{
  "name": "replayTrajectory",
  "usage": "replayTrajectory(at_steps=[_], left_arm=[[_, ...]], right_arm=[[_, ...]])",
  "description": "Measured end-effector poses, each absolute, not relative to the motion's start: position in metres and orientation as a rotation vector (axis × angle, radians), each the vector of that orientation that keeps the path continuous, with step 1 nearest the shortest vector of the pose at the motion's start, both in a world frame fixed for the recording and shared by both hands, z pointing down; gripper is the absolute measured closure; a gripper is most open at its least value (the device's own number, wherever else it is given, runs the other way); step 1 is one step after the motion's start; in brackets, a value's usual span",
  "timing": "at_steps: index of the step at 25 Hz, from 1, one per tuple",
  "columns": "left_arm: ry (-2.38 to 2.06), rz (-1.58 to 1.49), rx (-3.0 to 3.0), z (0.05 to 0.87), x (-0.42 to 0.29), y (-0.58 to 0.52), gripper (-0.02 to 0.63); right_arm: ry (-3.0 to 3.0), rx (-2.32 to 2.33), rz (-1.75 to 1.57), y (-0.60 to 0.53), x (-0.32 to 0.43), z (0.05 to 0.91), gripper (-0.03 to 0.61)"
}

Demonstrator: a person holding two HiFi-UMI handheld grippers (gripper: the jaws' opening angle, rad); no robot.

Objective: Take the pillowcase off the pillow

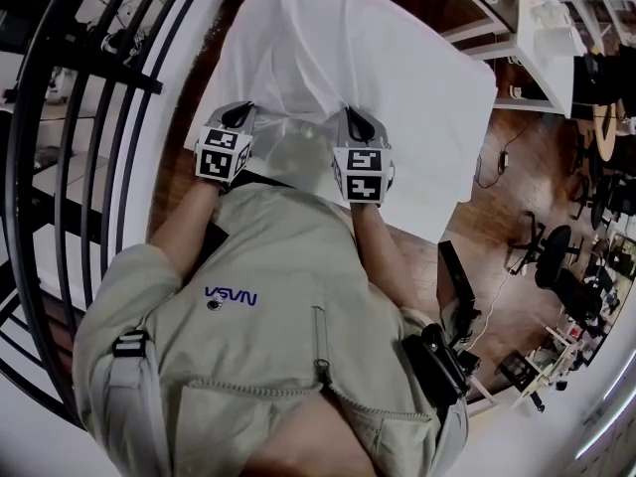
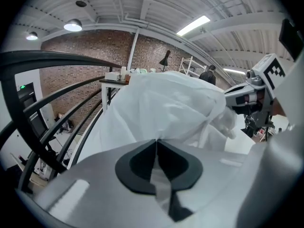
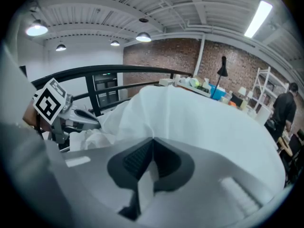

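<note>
A white pillowcase [image 1: 338,58] with the pillow inside stretches away from me over a surface that it hides. My left gripper [image 1: 241,117] is shut on a pinch of the case's near edge [image 2: 161,108], with cloth running back between its jaws. My right gripper [image 1: 356,119] is shut on the same edge a hand's width to the right, and white fabric [image 3: 199,122] bunches at its tips [image 3: 152,139]. Between the two, crumpled white material [image 1: 298,152] shows at the case's mouth. Each gripper appears in the other's view: the right gripper [image 2: 251,96] and the left gripper [image 3: 61,113].
Black curved railing bars [image 1: 89,117] run close along the left. Wooden floor [image 1: 517,187] lies to the right, with a white table [image 1: 547,28] at the top right and an office chair [image 1: 552,251] beyond. A person [image 3: 285,108] stands far off by shelving.
</note>
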State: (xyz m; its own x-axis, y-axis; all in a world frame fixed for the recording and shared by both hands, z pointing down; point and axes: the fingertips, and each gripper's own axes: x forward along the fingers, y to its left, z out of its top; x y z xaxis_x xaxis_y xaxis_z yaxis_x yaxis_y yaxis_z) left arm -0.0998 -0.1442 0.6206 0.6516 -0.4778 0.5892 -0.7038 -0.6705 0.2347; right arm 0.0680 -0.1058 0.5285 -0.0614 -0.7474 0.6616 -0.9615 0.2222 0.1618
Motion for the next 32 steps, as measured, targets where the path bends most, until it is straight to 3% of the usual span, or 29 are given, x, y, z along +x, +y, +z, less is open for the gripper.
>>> replayTrajectory(at_steps=[13,15,17,19,21,28,32], left_arm=[[-0.981,0.419,2.898,0.478,-0.073,-0.161,0.526],[-0.906,0.435,2.860,0.483,-0.059,-0.163,0.454],[-0.819,0.539,2.754,0.513,-0.049,-0.163,0.322],[-0.775,0.650,2.665,0.545,-0.047,-0.163,0.296],[-0.767,0.682,2.633,0.563,-0.049,-0.165,0.305],[-0.730,0.666,2.685,0.559,-0.052,-0.153,0.520],[-0.746,0.651,2.700,0.558,-0.060,-0.152,0.575]], right_arm=[[-1.913,1.538,0.428,-0.117,0.068,0.520,0.562],[-1.921,1.537,0.432,-0.118,0.065,0.517,0.563],[-1.927,1.537,0.429,-0.117,0.064,0.514,0.557],[-1.931,1.535,0.419,-0.116,0.063,0.510,0.547],[-1.949,1.537,0.410,-0.115,0.060,0.502,0.532],[-2.169,1.411,0.059,-0.139,-0.003,0.435,0.525],[-2.317,1.178,-0.060,-0.150,-0.066,0.428,0.525]])
